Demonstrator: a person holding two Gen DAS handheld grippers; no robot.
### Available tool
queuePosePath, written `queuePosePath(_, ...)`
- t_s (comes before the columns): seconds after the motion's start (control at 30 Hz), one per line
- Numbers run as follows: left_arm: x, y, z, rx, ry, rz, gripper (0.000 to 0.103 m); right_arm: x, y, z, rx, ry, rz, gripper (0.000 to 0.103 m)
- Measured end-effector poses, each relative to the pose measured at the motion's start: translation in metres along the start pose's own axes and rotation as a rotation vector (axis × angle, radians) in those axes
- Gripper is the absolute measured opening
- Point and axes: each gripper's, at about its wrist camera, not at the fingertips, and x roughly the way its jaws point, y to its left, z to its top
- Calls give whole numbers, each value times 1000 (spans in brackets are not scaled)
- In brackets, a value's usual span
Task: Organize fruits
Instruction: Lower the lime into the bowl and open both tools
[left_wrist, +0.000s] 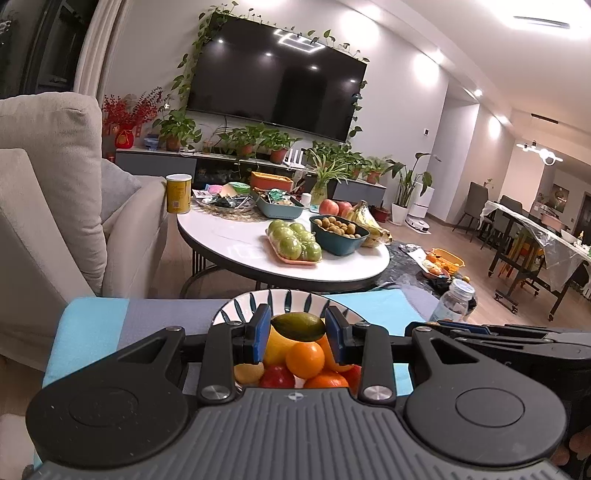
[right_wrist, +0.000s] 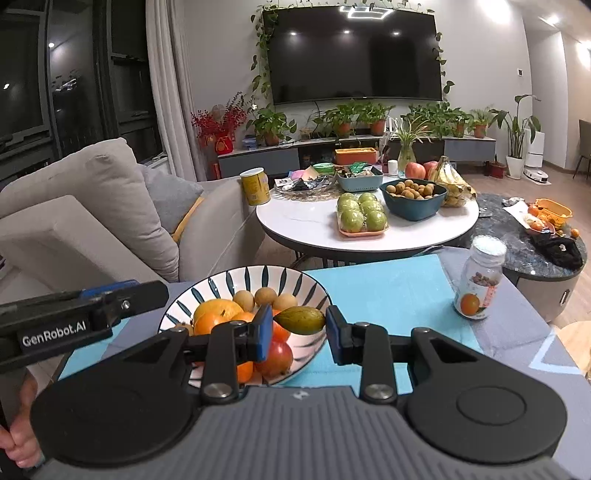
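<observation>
The right gripper (right_wrist: 299, 314) is closed on a green fruit (right_wrist: 301, 320), gripped end to end, with each pointed tip against a blue pad. It hangs above the right half of the bowl (right_wrist: 258, 274). The left gripper (left_wrist: 297, 315) stands narrow, and a second green fruit (left_wrist: 298, 326) fills the gap between its pads, apparently clamped. This one hangs over the heap in the middle of the bowl.

The step looks like carrying these two fruits at the bowl, though I cannot tell whether they are going in or coming out. A fruit pinched by its tips can pivot or squirt free, so pressure should stay even and the wrists level. Any set-down should land on a flat gap, not on the rounded oranges (right_wrist: 210, 321), which would let it roll. The two grippers sit side by side and need room from each other.

The bowl stands toward the left edge of the table (right_wrist: 388, 291), with longans (right_wrist: 264, 295) at its far side. A jar (right_wrist: 480, 280) stands near the right edge. Beyond is a round table (right_wrist: 306, 229) with more fruit.
</observation>
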Motion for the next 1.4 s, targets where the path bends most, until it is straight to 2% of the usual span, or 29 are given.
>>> queuePosePath(0.57, 40, 25, 9, -100, 50, -25, 30, 31, -12, 25, 37, 42, 77, 67)
queuePosePath(0.83, 57, 36, 12, -119, 75, -17, 30, 54, -23, 35, 138, 137, 178, 67)
queuePosePath(1.4, 85, 49, 3, -151, 122, -20, 30, 69, -24, 33, 150, 191, 213, 67)
